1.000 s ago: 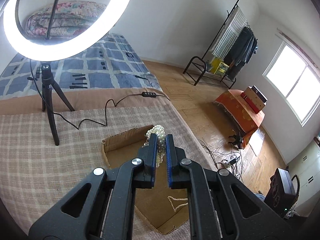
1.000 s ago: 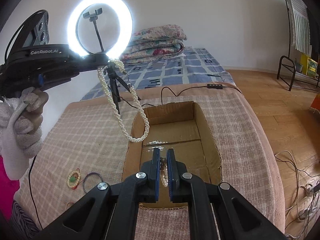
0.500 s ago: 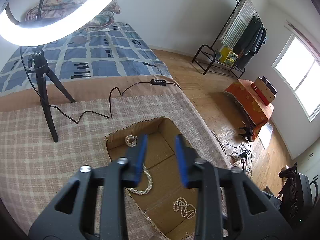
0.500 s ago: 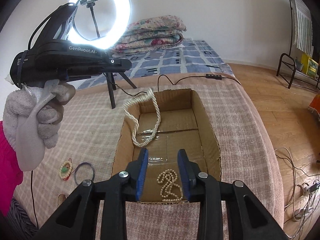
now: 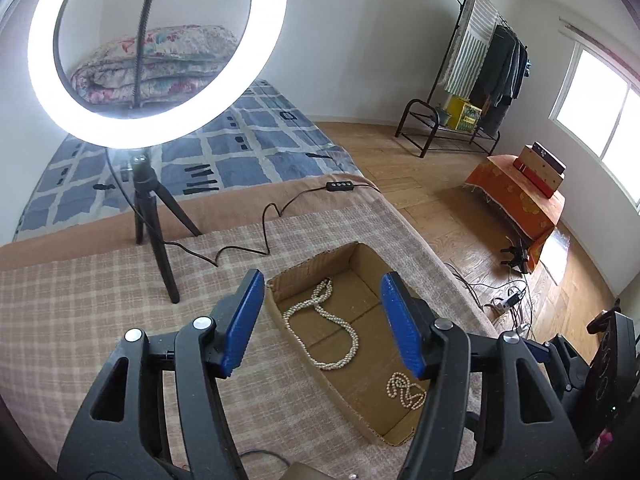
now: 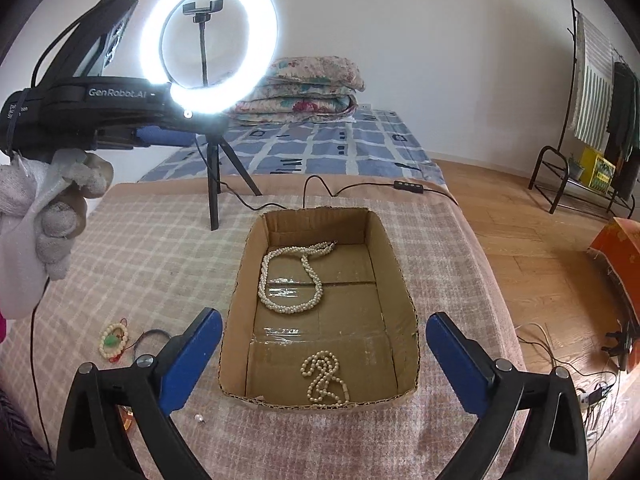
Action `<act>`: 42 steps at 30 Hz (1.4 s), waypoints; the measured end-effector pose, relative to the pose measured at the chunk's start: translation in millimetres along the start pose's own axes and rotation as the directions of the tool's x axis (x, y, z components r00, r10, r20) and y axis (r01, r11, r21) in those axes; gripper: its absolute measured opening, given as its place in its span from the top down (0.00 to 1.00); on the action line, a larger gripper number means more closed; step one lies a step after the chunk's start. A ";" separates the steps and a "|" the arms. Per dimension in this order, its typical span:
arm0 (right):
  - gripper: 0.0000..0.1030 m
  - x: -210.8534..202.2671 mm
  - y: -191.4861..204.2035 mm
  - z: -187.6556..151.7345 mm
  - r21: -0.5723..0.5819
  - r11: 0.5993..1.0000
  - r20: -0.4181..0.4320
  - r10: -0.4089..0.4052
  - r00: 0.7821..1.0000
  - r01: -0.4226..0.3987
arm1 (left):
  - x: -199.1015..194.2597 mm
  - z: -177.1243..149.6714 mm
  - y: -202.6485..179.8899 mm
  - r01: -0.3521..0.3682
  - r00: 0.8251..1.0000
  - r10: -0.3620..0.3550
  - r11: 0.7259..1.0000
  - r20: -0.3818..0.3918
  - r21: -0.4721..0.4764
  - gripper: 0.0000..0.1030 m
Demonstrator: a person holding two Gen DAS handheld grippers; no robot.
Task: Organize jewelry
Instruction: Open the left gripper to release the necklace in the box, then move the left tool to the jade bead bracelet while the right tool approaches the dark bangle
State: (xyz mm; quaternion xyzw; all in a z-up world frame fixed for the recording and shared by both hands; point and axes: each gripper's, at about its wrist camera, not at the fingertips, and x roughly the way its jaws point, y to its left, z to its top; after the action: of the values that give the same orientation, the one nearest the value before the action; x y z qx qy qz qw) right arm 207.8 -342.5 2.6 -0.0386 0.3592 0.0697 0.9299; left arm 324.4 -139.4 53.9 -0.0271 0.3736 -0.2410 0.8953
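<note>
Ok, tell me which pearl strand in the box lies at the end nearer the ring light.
The long pearl necklace: a big open loop at the cardboard box's far end. The short pearl strand lies bunched at the near end.

Both views are bright and evenly lit. A lit ring light is overexposed to pure white in each view, with a halo bleeding over the dark housing beside it in the right wrist view. Daylight enters through a window at right, also blown out (no detail in the panes). Shadows are soft and faint. Tape on the cardboard box floor shows glare. Fisheye distortion bends the walls; corners are vignetted black. Focus is sharp, without motion blur.
</note>
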 end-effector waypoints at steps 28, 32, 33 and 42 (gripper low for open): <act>0.01 -7.0 84.7 6.3 -0.120 0.975 -0.007 0.189 0.982 -0.188 | -119.6 -135.7 133.4 -0.126 0.992 0.122 0.960 -0.033 -0.249 0.34; 0.09 1.2 95.3 6.1 -0.099 0.966 -0.045 0.238 0.970 -0.241 | -111.2 -168.5 144.7 -0.105 0.992 0.082 0.950 -0.091 -0.293 0.41; 0.09 3.8 98.2 5.7 -0.100 0.962 -0.053 0.249 0.967 -0.253 | -108.1 -175.3 146.5 -0.104 0.992 0.075 0.948 -0.106 -0.301 0.42; 0.40 38.3 125.6 -4.3 -0.093 0.936 -0.188 0.319 0.929 -0.340 | -83.5 -222.6 168.6 -0.074 0.980 -0.010 0.910 -0.201 -0.408 0.53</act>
State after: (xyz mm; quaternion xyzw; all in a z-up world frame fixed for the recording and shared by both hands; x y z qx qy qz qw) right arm 213.2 -215.1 -29.1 -0.0410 0.4335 0.2435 0.8667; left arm 191.4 76.3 -90.0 -0.1856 0.5040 -0.1433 0.8312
